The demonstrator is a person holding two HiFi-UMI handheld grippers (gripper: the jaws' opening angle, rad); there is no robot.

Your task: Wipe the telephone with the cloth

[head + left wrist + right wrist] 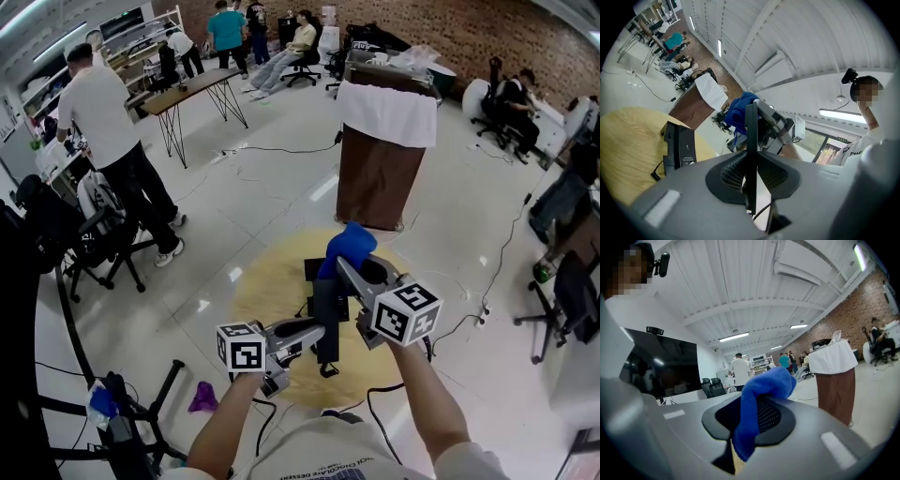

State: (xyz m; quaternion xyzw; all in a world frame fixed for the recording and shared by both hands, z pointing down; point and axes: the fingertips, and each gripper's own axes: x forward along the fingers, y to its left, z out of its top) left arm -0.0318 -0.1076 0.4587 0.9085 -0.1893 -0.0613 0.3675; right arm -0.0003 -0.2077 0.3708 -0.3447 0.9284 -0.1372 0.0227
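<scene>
A black telephone base sits on the round wooden table. My left gripper is shut on a flat black telephone piece and holds it upright above the table. In the left gripper view this piece runs edge-on between the jaws, with the base lying to its left. My right gripper is shut on the blue cloth, just above and behind the held piece. The cloth bulges out between the right gripper's jaws. Whether the cloth touches the piece is not visible.
A brown pedestal draped in white stands beyond the table. Cables trail from the table over the floor. A person stands at the left by black chairs. A purple rag lies on the floor.
</scene>
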